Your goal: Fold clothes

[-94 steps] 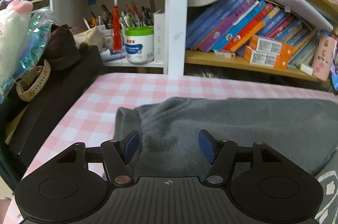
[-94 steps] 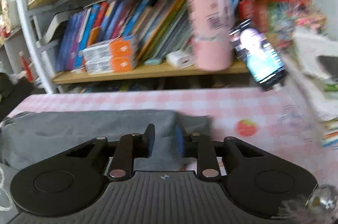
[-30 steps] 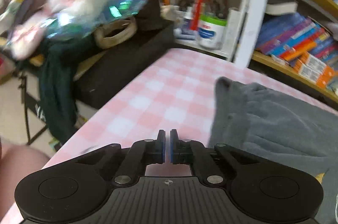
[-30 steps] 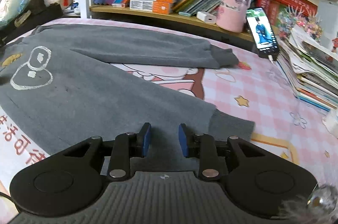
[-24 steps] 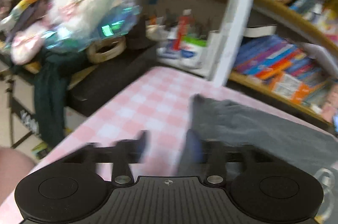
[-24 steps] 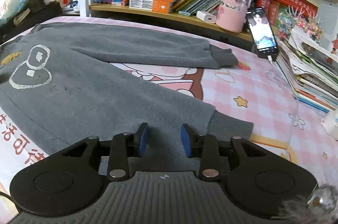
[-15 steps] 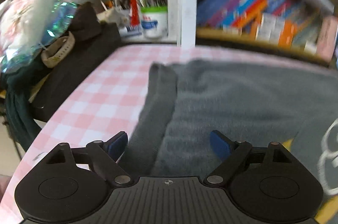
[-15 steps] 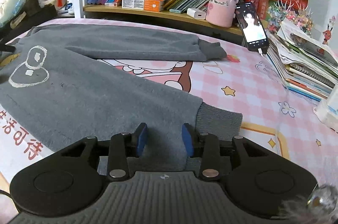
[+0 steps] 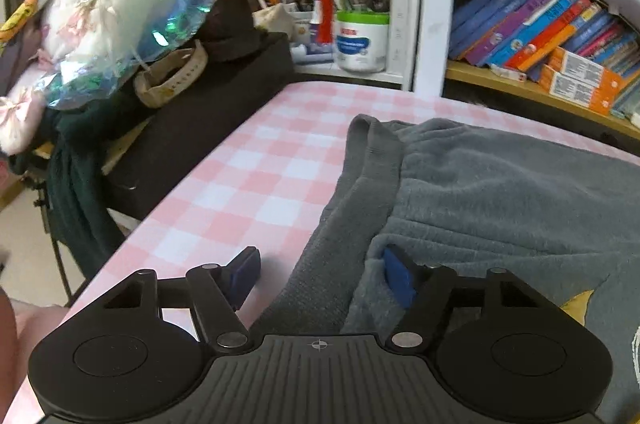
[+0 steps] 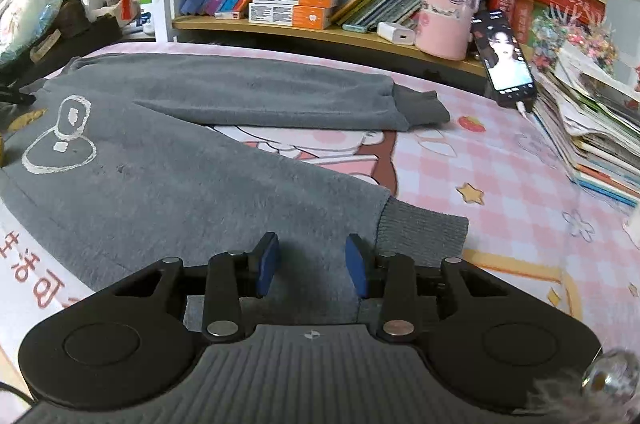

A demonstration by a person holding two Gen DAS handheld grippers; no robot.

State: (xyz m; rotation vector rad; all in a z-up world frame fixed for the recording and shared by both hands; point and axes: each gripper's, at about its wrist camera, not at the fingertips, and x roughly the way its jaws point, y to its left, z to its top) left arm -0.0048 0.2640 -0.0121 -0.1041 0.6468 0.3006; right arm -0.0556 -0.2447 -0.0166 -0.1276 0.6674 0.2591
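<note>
1. Grey pants [image 10: 168, 191] are spread flat on the pink checked table [image 9: 256, 183], waistband [image 9: 360, 183] toward the left, both legs running off to the right.
2. Left claw [image 9: 324, 278] is spread wide, straddling the waistband edge. One blue pad is on bare table and the other is tucked against the fleece, nothing pinched.
3. Right claw [image 10: 311, 266] is released too, sitting low over the near leg just beside its ribbed cuff [image 10: 424, 228].
4. The far leg lies flat by the bookshelf [image 10: 320, 27]; there's a phone [image 10: 506, 63] leaning next to a pink cup [image 10: 446, 11].
</note>
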